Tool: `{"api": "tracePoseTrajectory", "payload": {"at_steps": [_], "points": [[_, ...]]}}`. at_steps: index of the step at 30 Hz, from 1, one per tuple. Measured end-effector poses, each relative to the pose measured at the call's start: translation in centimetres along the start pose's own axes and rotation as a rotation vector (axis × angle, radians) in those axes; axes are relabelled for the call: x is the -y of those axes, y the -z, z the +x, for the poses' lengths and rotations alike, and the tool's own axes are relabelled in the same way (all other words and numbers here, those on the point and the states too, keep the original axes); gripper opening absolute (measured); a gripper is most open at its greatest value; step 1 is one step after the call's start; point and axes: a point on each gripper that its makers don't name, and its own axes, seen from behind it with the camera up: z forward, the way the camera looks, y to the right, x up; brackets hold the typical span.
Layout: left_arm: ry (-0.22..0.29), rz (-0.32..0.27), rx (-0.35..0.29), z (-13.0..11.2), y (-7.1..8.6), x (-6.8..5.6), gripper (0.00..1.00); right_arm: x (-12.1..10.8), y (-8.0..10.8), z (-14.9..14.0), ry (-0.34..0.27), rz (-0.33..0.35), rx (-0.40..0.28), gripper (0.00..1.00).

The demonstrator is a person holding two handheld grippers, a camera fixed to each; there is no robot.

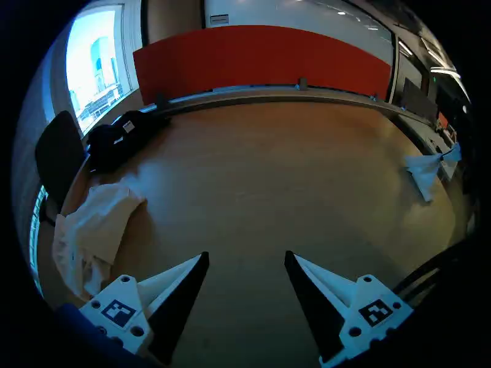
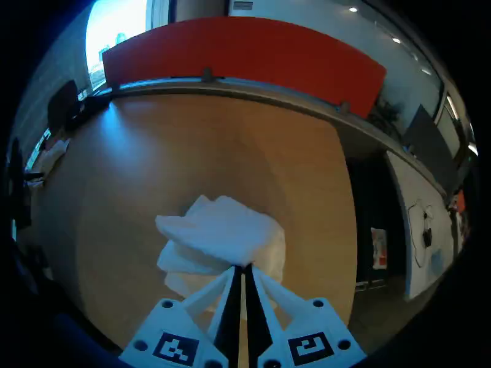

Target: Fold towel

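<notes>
Pinching towel point(image 2: 227, 236): right claw point(image 2: 241, 268) closed | left claw point(image 1: 245, 254) spread over table point(image 1: 264, 178)

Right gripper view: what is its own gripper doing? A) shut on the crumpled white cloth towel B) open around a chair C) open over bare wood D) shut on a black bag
A: the right gripper has its fingers together, pinching the near edge of the crumpled white cloth towel on the wooden table.
</notes>
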Motion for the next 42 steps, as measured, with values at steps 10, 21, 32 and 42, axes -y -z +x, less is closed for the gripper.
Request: {"api": "tracePoseTrajectory", "payload": {"at_steps": [10,21,32,42], "points": [[-0.004,0.008,0.003,-0.2,0.2,0.4,0.91,-0.8,-1.6,-3.6,-0.041,-0.036,0.079,0.05],[-0.008,0.016,0.006,-0.3,0.2,0.6,0.91,-1.4,-2.6,-6.6,-0.075,-0.065,0.137,0.05],[-0.011,0.019,0.007,-0.5,0.3,0.5,0.91,-2.0,-3.9,-8.9,-0.102,-0.098,0.184,0.05],[-0.011,0.022,0.012,-0.9,0.4,0.4,0.91,-2.0,-5.0,-10.3,-0.119,-0.116,0.210,0.05]]}}
